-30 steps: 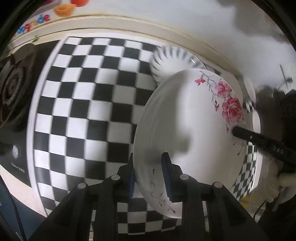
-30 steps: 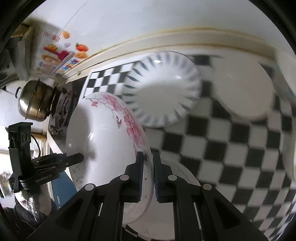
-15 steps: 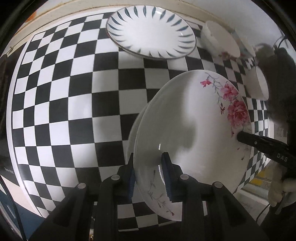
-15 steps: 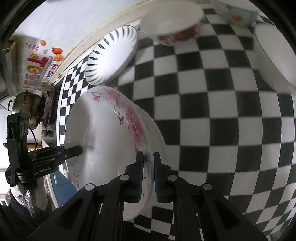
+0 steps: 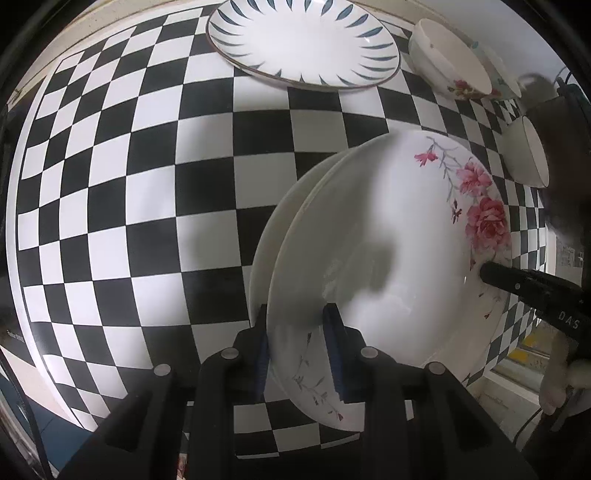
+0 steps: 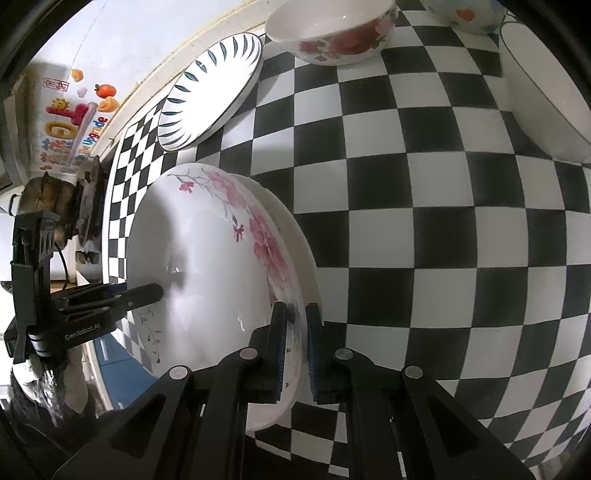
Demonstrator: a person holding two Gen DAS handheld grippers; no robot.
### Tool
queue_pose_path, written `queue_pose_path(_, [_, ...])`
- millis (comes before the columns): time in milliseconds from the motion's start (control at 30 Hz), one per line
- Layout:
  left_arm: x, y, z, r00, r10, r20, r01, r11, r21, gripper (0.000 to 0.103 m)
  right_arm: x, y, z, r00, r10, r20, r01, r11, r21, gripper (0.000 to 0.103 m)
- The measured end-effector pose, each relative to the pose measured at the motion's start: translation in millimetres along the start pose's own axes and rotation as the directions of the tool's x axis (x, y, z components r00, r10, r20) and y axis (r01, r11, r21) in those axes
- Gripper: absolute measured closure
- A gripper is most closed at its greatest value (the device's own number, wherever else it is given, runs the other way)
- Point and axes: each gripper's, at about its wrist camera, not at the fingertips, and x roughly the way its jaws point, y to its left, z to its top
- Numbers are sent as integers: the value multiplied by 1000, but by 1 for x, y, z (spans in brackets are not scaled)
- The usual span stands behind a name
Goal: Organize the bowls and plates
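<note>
A white plate with pink flowers [image 5: 388, 240] is held at opposite rims by both grippers, just over or on a plain white plate [image 5: 269, 236] lying on the checkered cloth. My left gripper [image 5: 298, 343] is shut on its near rim. My right gripper [image 6: 295, 343] is shut on the other rim [image 6: 207, 280]; the plain plate's edge [image 6: 308, 258] shows beside it. The right gripper's fingers [image 5: 517, 286] show in the left wrist view, the left gripper's fingers [image 6: 129, 295] in the right wrist view.
A plate with blue leaf marks [image 5: 303, 40] lies at the back [image 6: 210, 92]. A flowered bowl [image 6: 332, 33], another bowl [image 6: 465, 14] and a white bowl [image 6: 543, 92] stand to the right. A stove with a pot [image 6: 40, 199] lies left of the cloth [image 5: 129, 221].
Both grippers lowered the flowered plate from a tilted hold in the air down over the plain white plate. The views now look down on the cloth.
</note>
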Motion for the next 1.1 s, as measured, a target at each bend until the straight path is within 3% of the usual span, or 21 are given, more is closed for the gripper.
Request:
queue_pose_path(600, [2, 7, 9, 994, -46, -104, 44, 999, -24, 78, 3, -6, 4, 998, 35, -49, -30, 995, 99, 92])
queue_pose_path(933, [2, -14, 14, 987, 70, -146, -58, 995, 84, 78, 5, -11, 3, 996, 48, -72, -37, 989, 146, 92])
queue_pose_path(1100, [-1, -19, 13, 983, 130, -128, -116, 987, 111, 78, 6, -3, 4, 998, -11, -67, 18, 994, 110, 92])
